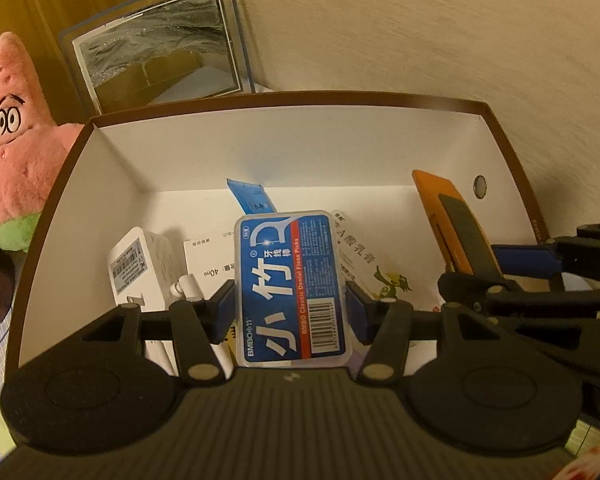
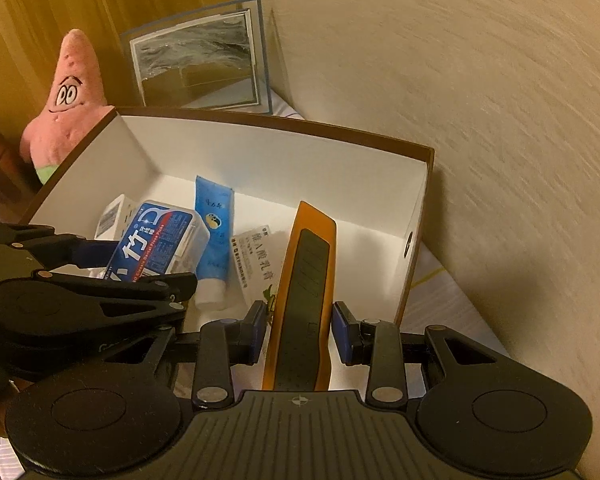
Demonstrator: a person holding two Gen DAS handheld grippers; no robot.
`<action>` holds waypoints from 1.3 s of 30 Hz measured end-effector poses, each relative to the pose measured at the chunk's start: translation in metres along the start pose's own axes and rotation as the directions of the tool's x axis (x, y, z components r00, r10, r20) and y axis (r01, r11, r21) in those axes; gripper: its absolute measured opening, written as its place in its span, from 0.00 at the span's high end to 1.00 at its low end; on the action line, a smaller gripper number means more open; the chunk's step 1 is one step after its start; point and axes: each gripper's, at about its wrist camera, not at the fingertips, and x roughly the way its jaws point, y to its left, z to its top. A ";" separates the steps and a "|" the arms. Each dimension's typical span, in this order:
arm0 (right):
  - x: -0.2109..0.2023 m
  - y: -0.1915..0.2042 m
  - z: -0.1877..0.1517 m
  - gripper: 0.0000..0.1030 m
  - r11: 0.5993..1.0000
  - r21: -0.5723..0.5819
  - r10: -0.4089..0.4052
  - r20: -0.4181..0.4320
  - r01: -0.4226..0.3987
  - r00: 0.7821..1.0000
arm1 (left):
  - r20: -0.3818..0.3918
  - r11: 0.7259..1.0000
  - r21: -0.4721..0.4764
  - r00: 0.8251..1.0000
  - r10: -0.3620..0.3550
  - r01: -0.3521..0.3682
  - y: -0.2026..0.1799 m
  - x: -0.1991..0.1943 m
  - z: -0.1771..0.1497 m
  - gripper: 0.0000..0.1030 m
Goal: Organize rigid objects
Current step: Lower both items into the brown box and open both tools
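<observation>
My left gripper (image 1: 291, 312) is shut on a blue dental floss pick box (image 1: 292, 280), its blue pads pressing on both long sides. It hangs over an open cardboard box (image 1: 284, 100) with a brown rim and white walls. My right gripper (image 2: 300, 332) is shut on a long orange and black tool (image 2: 304, 280), held tilted over the box's right half. The left wrist view shows the right gripper (image 1: 496, 270) and the orange tool (image 1: 448, 216) at the right. In the right wrist view the left gripper (image 2: 140, 268) and the floss box (image 2: 156, 240) are on the left.
Inside the cardboard box (image 2: 300, 124) lie a white charger (image 1: 136, 264), a white carton (image 1: 208, 256), a blue tube (image 2: 214, 232) and a printed ointment carton (image 2: 256, 264). Behind it stand a pink star plush (image 1: 12, 140) and a framed picture (image 1: 156, 44). A beige wall runs along the right.
</observation>
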 end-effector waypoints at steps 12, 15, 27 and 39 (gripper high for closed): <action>-0.003 -0.002 -0.002 0.68 0.999 0.001 0.034 -0.004 -0.034 0.999 | -0.008 1.000 0.010 1.000 -0.005 0.005 0.001 0.000 -0.006 0.40; -0.004 0.000 -0.004 0.67 0.999 -0.001 0.041 -0.007 -0.041 0.999 | -0.010 1.000 0.009 1.000 -0.001 0.001 0.002 -0.002 -0.007 0.40; -0.012 0.001 -0.010 0.64 0.999 -0.007 0.049 0.001 -0.049 0.999 | -0.005 1.000 -0.017 1.000 0.012 -0.012 0.004 -0.011 -0.014 0.40; -0.030 -0.002 -0.018 0.61 0.997 -0.004 0.083 0.029 -0.083 0.996 | 0.026 0.999 -0.041 1.000 0.008 -0.007 0.003 -0.031 -0.020 0.40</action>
